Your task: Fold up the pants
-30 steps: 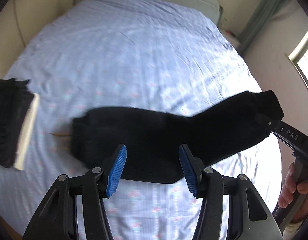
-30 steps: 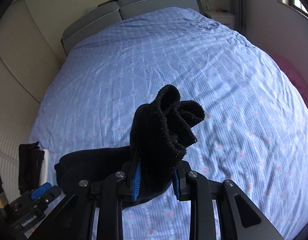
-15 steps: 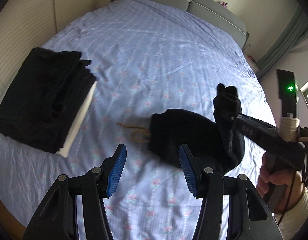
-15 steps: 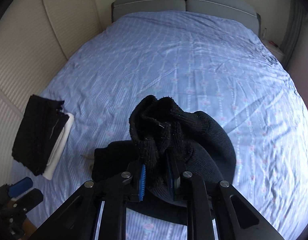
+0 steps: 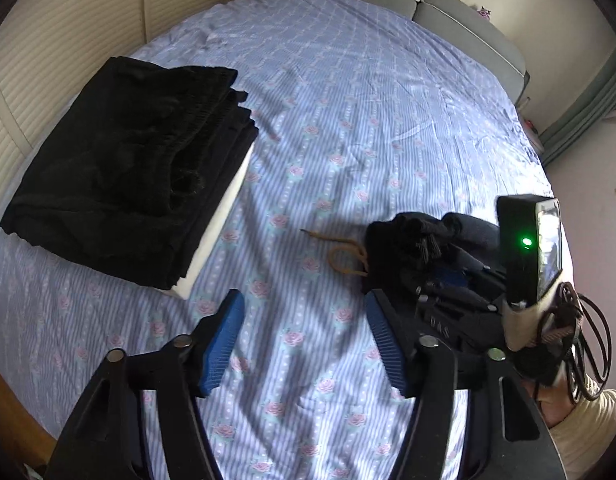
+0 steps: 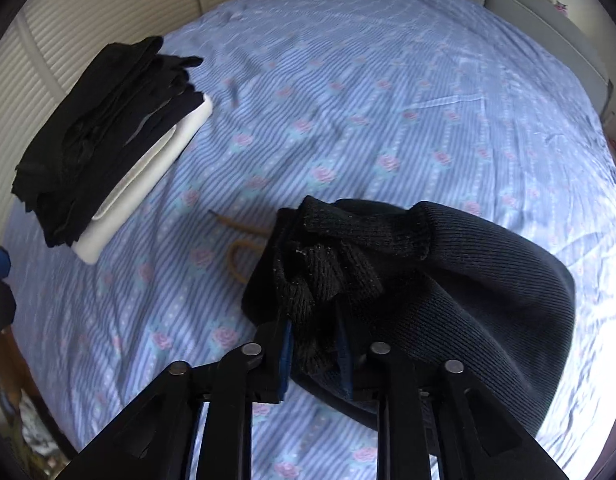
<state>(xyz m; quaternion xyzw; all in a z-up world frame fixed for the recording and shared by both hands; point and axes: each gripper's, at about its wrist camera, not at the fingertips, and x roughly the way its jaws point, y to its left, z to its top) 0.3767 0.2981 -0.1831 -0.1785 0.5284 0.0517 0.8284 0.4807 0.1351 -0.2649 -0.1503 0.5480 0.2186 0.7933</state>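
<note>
Pants (image 6: 448, 280) lie bunched on the bed (image 5: 348, 100) by our right gripper (image 6: 314, 350), which pinches their ribbed cuffs. A folded stack (image 5: 124, 172) sits far left. Our left gripper (image 5: 304, 344) hangs wide, holding nothing. A cord (image 5: 340, 256) trails from the pants.

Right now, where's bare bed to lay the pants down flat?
Free: the wide stretch of sheet toward the headboard, and the strip between the folded stack and the pants. Crowded: the stack's corner, and around the brown cord beside the right tongs.
</note>
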